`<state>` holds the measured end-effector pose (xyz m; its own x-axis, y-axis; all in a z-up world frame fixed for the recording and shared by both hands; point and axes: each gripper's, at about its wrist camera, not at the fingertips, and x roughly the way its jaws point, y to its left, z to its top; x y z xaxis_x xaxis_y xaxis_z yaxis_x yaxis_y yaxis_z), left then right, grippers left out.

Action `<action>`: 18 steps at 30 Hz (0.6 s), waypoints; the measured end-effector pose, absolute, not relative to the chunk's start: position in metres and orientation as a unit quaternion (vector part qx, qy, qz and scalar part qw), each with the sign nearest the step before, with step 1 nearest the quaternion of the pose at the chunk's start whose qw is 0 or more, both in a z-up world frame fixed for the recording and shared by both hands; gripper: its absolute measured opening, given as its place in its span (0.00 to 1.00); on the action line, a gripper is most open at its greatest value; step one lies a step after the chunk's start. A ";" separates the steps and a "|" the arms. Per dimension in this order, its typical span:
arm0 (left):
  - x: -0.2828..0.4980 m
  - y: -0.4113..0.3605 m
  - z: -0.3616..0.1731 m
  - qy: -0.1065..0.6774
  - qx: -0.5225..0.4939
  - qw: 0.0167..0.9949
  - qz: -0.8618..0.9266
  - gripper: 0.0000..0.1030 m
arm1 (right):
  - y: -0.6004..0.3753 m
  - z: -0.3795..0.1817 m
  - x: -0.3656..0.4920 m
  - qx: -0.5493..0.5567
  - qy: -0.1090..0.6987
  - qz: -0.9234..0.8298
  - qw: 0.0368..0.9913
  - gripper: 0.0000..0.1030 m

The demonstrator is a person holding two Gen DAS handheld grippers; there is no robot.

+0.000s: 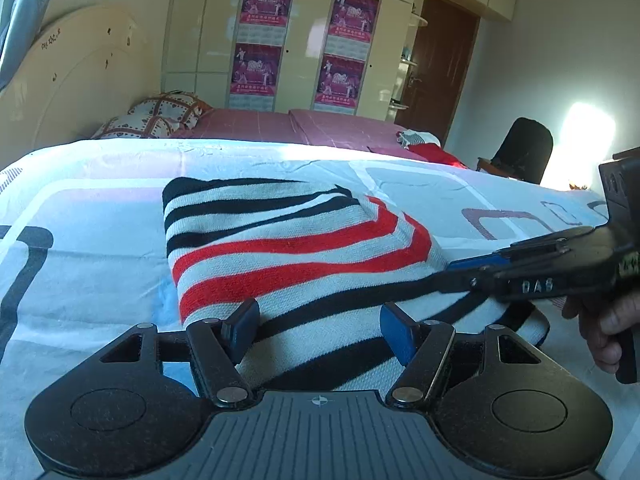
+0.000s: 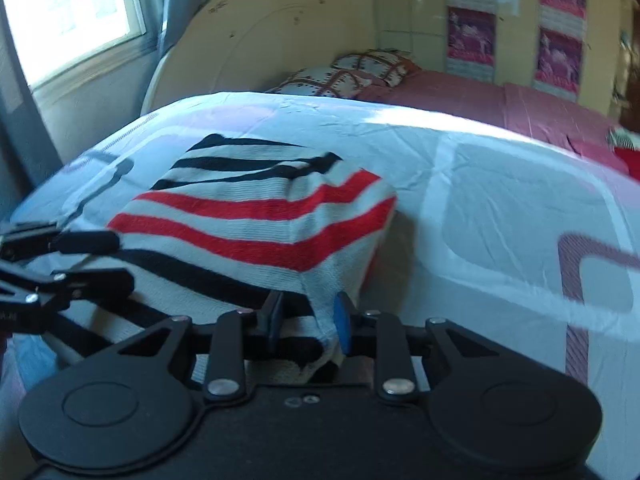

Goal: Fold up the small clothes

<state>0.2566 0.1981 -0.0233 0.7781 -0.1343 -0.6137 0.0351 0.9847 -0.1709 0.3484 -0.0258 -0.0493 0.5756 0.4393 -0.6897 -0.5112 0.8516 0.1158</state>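
A bedroom: a bed under a white patterned sheet [image 1: 100, 184], cream wardrobes with pink posters [image 1: 262, 0] behind. A striped knit garment [image 1: 280, 240] in white, black and red lies partly folded on the sheet. The left gripper [image 1: 320, 330] stands open, its pads either side of the garment's near edge without pressing. The right gripper [image 2: 308, 320] has narrowed on a bunched corner of the garment.

A white printed bedsheet [image 1: 100, 216] covers the near bed, with a pink bedspread [image 1: 280, 126] beyond. Patterned pillows [image 1: 160, 114] lie against a cream headboard [image 1: 80, 76]. Pink posters [image 1: 266, 0] hang on wardrobe doors beside a brown door [image 1: 440, 64]. A dark chair [image 1: 524, 148] stands near the wall; a window [image 2: 72, 8] glows.
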 end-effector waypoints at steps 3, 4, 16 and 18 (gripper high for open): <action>0.249 0.203 -0.022 0.326 -0.080 0.941 -0.045 0.65 | -0.026 -0.046 0.349 -0.028 0.391 0.260 0.883 0.28; 0.245 0.205 -0.018 0.322 -0.088 0.942 -0.042 0.65 | -0.022 -0.042 0.345 -0.035 0.387 0.258 0.885 0.26; 0.193 0.203 -0.013 0.318 -0.101 0.942 -0.024 0.65 | -0.016 -0.020 0.282 -0.081 0.365 0.294 0.879 0.10; 0.192 0.198 -0.018 0.336 -0.080 0.938 -0.017 0.65 | -0.015 -0.047 0.281 -0.128 0.399 0.270 0.867 0.02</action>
